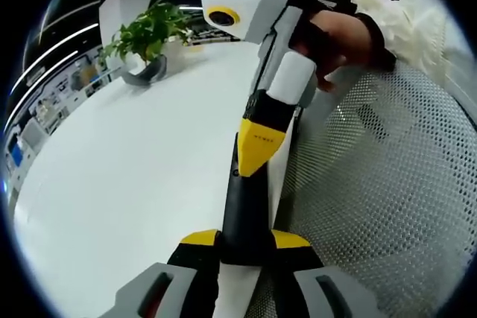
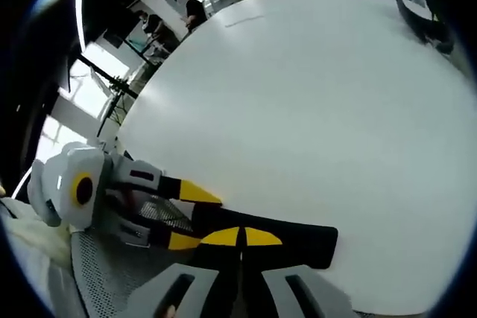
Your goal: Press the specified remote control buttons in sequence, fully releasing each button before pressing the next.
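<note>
A long black remote [image 1: 243, 210] runs up the middle of the left gripper view. My left gripper [image 1: 244, 242] is shut on its near end, one yellow-tipped jaw on each side. My right gripper [image 1: 250, 160] comes down from the top, held by a hand [image 1: 337, 35], with jaws shut and the yellow tip touching the remote's top face. In the right gripper view, my right gripper [image 2: 241, 237] is shut with its tips against the remote [image 2: 302, 243]. The left gripper [image 2: 198, 219] clamps the remote's end from the left. The buttons are hidden.
The remote lies along the near edge of a big white table [image 1: 127, 184] [image 2: 313, 102]. A potted plant [image 1: 149, 31] stands at the far side. A grey mesh chair [image 1: 387, 206] [image 2: 104, 277] sits beside the edge. People [image 2: 195, 7] stand far off.
</note>
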`<state>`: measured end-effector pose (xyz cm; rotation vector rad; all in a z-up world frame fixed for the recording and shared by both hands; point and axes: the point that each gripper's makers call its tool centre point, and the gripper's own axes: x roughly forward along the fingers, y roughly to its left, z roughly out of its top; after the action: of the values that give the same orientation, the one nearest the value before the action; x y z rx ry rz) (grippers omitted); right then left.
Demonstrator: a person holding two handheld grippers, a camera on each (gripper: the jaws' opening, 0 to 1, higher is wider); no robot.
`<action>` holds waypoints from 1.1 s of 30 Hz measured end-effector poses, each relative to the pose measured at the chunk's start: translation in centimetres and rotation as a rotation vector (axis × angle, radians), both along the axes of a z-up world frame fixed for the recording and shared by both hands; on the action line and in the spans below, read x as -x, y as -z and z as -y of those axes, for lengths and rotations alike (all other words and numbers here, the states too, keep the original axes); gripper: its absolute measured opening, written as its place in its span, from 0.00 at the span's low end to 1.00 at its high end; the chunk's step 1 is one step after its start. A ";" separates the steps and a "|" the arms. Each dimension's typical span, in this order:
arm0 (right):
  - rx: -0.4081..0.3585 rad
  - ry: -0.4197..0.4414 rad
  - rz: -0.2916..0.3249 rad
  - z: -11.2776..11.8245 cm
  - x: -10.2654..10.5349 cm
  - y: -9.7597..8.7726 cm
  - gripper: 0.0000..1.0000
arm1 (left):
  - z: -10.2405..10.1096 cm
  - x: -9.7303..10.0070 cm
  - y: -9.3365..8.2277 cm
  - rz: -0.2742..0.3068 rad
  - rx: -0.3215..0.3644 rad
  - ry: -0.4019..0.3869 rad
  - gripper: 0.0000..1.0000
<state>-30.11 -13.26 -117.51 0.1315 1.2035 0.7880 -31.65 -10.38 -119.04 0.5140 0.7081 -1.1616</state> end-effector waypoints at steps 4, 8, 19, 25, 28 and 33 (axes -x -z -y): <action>-0.016 -0.021 -0.008 -0.5 0.2 0.0 0.00 | 0.0 0.0 0.0 0.000 0.001 0.000 0.25; 0.015 -0.044 -0.005 -0.4 0.3 0.5 0.00 | 0.0 0.0 0.0 0.000 0.002 0.001 0.25; 0.051 -0.068 0.036 -0.4 0.3 0.7 0.00 | 0.0 -0.1 0.1 -0.001 0.006 -0.001 0.25; 0.039 -0.054 0.029 -0.3 0.2 0.7 0.00 | 0.0 -0.1 0.2 -0.001 0.006 -0.002 0.25; 0.042 -0.060 0.037 -0.3 0.2 0.7 0.00 | 0.0 -0.2 0.2 -0.001 0.007 -0.001 0.25; 0.036 -0.042 0.024 -0.3 0.2 0.7 0.00 | 0.0 -0.1 0.2 -0.001 0.005 0.000 0.25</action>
<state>-30.28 -12.97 -118.21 0.0674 1.2007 0.8026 -31.50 -10.38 -119.25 0.5090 0.7061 -1.1631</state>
